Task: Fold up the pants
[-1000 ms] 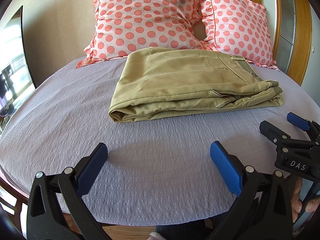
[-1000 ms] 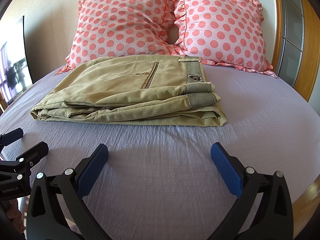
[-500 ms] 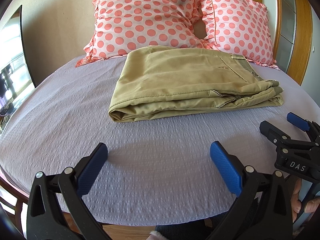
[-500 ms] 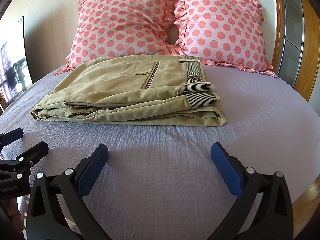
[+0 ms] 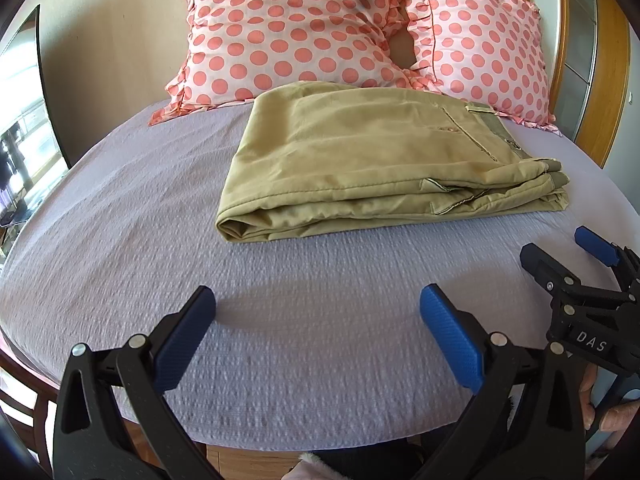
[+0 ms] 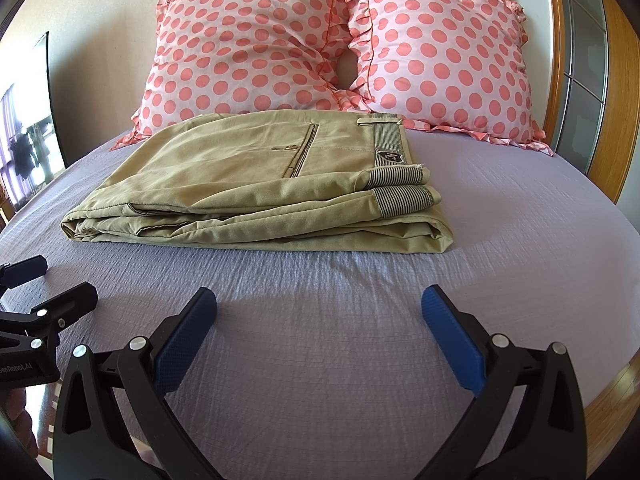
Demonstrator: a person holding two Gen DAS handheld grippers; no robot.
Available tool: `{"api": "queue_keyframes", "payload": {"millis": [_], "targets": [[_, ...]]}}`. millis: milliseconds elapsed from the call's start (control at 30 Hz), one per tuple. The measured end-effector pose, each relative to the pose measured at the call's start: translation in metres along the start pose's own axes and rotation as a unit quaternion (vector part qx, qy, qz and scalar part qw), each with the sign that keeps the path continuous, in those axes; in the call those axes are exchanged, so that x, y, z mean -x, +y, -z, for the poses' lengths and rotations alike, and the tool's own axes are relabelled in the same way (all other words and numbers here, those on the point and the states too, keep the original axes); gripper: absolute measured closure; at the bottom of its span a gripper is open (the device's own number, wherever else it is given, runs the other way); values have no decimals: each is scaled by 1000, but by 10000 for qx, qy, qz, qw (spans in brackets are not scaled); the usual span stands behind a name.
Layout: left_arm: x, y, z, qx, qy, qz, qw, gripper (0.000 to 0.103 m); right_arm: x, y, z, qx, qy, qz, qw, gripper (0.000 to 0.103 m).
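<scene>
In the left wrist view, the left gripper (image 5: 318, 312) hangs over the near part of the bed (image 5: 120, 240), its blue-padded fingers (image 5: 184, 336) spread wide with nothing between them. The pants (image 5: 360, 160) lie folded in a stack farther up the bed, well apart from the fingers, their far edge just before two pillows (image 5: 288, 24). The right gripper (image 5: 560, 252) shows at the right edge, fingers parted.

In the right wrist view, the right gripper (image 6: 319, 312) is likewise spread and empty above the bed (image 6: 520, 240). The pants (image 6: 260, 184) rest ahead of it, waistband to the right, near the pillows (image 6: 248, 40). The left gripper (image 6: 52, 284) enters at the left edge, parted.
</scene>
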State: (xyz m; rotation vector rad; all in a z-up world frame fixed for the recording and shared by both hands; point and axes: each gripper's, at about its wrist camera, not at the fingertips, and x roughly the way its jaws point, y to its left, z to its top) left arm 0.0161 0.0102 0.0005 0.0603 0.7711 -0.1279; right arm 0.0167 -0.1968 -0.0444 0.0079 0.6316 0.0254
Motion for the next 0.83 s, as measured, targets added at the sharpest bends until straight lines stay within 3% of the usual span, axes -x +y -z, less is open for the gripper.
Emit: {"api": "queue_keyframes", "payload": {"millis": [833], "targets": [[0, 3, 3, -45, -97, -3, 9999, 2, 0, -1, 0, 5, -4, -8, 10000, 1]]}}
